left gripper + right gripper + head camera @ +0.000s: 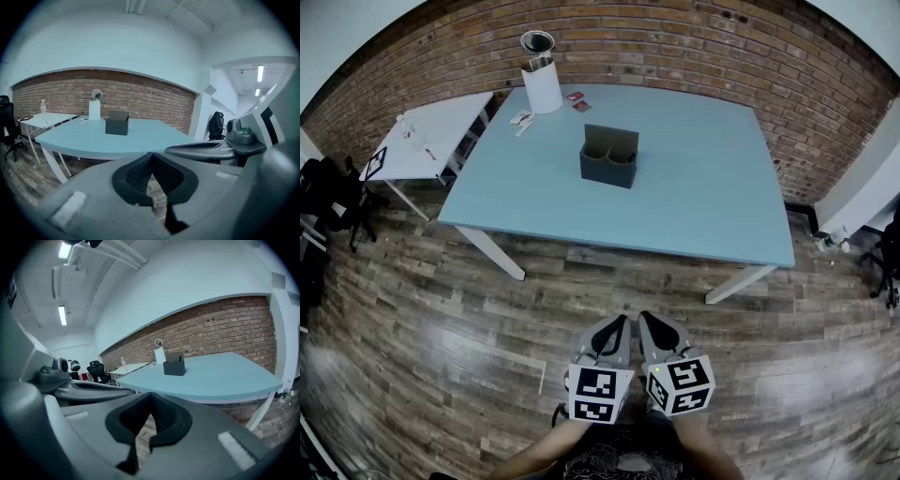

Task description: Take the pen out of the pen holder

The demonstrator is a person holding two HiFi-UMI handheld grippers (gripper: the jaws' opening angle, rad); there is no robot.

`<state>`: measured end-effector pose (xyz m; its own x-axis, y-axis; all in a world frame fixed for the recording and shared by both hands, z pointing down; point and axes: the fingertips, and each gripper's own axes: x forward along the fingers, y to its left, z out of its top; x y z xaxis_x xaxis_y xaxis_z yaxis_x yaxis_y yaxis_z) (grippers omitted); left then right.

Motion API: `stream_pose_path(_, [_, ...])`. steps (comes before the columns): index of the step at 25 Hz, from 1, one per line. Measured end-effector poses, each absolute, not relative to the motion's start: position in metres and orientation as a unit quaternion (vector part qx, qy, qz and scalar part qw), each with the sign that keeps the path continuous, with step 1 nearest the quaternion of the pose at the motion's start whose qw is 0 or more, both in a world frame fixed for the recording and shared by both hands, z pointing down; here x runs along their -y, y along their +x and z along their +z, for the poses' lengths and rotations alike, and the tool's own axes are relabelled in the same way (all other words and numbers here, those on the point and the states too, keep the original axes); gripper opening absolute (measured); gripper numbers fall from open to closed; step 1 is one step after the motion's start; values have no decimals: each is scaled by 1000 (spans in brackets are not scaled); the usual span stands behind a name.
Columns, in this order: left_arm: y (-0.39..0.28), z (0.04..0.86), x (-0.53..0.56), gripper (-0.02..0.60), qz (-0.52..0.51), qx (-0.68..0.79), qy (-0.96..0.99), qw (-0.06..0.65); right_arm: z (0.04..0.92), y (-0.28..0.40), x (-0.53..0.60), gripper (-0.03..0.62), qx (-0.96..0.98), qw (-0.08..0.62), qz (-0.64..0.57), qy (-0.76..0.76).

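Well beyond both tongs (622,323) (646,321) stands the pen holder (609,161).

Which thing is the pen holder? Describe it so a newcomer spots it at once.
Look at the big light-blue table by the brick wall. Near its middle stands the pen holder, a low dark-grey open-topped box. Unlike the tall white cylinder at the far edge, it is dark and squat.

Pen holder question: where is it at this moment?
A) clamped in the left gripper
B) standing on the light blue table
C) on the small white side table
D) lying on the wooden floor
B: the pen holder stands on the light blue table, well away from the left gripper and the right gripper, both shut on nothing.
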<state>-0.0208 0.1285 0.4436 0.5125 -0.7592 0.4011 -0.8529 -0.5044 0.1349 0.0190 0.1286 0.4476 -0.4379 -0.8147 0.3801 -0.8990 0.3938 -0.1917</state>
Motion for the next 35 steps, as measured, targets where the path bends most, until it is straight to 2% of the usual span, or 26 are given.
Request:
stream_pose_path(7, [-62,441,-124,-2,144,453,865,160,444,-23,-122,5,812,108,188,541])
stream_pose_path(15, [-79,439,-119,-2,142,434,876,154,438,-38,-110,5,804,104,178,558])
stream_pose_path(35, [-73,454,-44,-2,158,452,863,158,450,-34,-28,4,822,117,168,532])
